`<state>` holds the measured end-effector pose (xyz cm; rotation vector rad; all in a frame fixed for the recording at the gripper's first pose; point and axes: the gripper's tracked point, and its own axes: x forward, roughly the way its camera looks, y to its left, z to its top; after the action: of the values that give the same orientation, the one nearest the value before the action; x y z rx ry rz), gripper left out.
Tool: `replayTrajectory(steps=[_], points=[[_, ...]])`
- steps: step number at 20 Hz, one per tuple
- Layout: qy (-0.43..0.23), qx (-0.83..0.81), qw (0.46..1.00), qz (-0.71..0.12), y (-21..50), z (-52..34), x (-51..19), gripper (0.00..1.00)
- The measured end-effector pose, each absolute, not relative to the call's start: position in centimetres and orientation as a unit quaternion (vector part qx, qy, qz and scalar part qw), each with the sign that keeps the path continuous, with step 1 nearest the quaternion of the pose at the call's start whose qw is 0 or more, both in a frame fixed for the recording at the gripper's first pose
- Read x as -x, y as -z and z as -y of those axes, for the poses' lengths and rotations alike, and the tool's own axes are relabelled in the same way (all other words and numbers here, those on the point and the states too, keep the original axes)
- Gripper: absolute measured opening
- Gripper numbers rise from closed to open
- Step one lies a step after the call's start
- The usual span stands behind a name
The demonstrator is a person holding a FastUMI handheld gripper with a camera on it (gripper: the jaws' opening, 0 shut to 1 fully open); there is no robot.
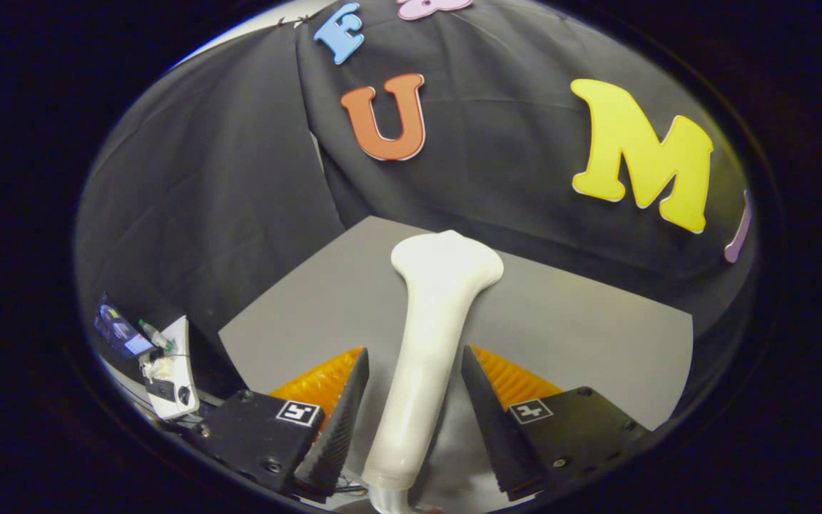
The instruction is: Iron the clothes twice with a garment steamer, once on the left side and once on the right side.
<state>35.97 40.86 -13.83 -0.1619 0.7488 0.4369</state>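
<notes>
- Gripper view: the garment steamer (431, 343) lies in the gap between the two fingers, its long axis running straight forward along them, handle end low and close, flared head at the far end.
- Taking the steamer as the landmark, the grey table (582, 335) spreads behind and to both sides of its head, and the black cloth wall (225, 193) rises beyond that.
- Well off to the left of the steamer's handle sits a small white device (172, 371) with cables.
- No garment is visible around the steamer, so which way the clothes lie from the head cannot be told.
- The gripper (414, 389) has its fingers parted to about the handle's width, with a sliver of gap showing on each side; whether both press on it I cannot tell.
- Judgement: a firm hold on the handle is what the coming move needs.
</notes>
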Motion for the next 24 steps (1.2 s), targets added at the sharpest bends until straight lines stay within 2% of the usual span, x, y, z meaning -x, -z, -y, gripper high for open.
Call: replayTrajectory(steps=[4, 8, 11, 15, 24], points=[[-0.184, 0.076, 0.904, -0.379, 15.2, -40.7, -36.8, 0.76], [-0.169, 0.062, 0.904, -0.387, 15.2, -40.6, -36.7, 0.58], [-0.158, 0.041, 0.906, -0.39, 15.0, -40.5, -36.9, 0.42], [-0.17, 0.011, 0.911, -0.375, 12.6, -40.8, -35.6, 0.37], [-0.193, -0.082, 0.924, -0.319, 6.4, -38.0, -31.7, 0.37]])
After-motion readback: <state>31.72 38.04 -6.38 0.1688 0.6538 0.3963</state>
